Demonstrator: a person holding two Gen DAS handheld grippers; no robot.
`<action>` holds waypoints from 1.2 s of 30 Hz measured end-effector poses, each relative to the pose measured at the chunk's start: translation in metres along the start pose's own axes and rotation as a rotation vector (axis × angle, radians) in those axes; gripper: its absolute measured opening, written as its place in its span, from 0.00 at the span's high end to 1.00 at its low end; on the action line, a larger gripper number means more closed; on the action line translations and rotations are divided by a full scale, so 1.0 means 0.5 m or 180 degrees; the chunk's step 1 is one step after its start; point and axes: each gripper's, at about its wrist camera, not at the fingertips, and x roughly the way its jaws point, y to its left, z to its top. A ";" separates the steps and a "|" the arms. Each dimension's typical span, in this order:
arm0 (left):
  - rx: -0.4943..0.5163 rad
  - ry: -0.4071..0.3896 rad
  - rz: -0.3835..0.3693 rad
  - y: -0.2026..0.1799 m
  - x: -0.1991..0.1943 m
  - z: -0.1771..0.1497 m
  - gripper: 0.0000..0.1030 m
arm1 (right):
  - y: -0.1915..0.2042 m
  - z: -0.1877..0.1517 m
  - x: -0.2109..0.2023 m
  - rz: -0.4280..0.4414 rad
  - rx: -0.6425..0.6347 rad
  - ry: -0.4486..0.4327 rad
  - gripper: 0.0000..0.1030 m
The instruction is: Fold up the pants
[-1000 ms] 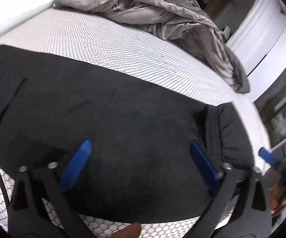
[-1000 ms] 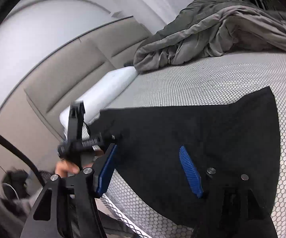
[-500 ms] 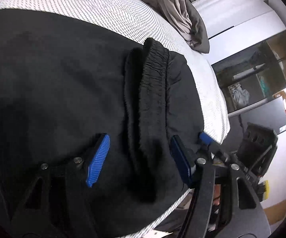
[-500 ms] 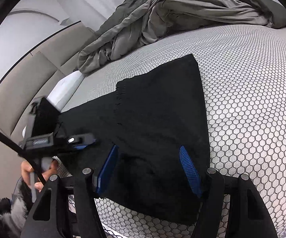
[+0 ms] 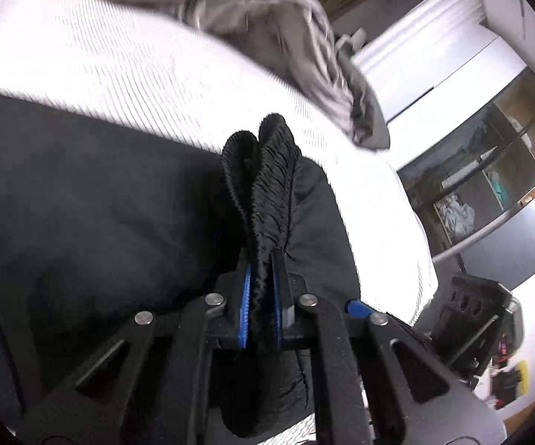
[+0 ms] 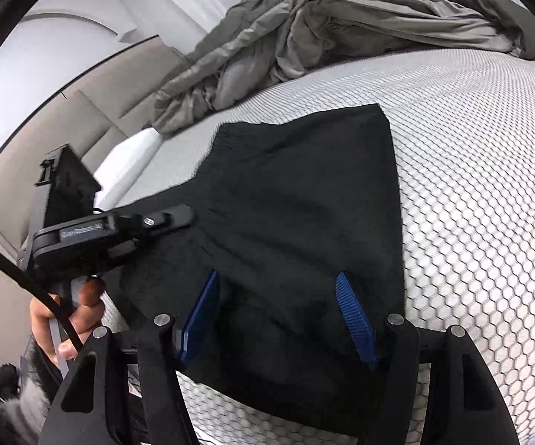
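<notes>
Black pants (image 6: pixel 304 200) lie on a white honeycomb-patterned bedcover (image 6: pixel 482 193) beside a grey duvet (image 6: pixel 341 26).

Black pants (image 6: pixel 304 200) lying spread on the bed

The soft, dark fabric is lying mostly flat across the honeycomb-patterned surface, one straight edge running toward the far side. At the near end, the gathered elastic waistband (image 5: pixel 267 193) is standing up in a doubled, pinched ridge, its ribbed folds pressing together, while the cloth on either side is sloping down and draping over the bed's edge.
</notes>
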 end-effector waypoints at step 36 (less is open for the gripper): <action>0.1533 0.0861 0.0790 -0.080 -0.032 -0.179 0.42 | 0.061 -0.102 0.007 0.0394 -0.0126 0.0590 0.58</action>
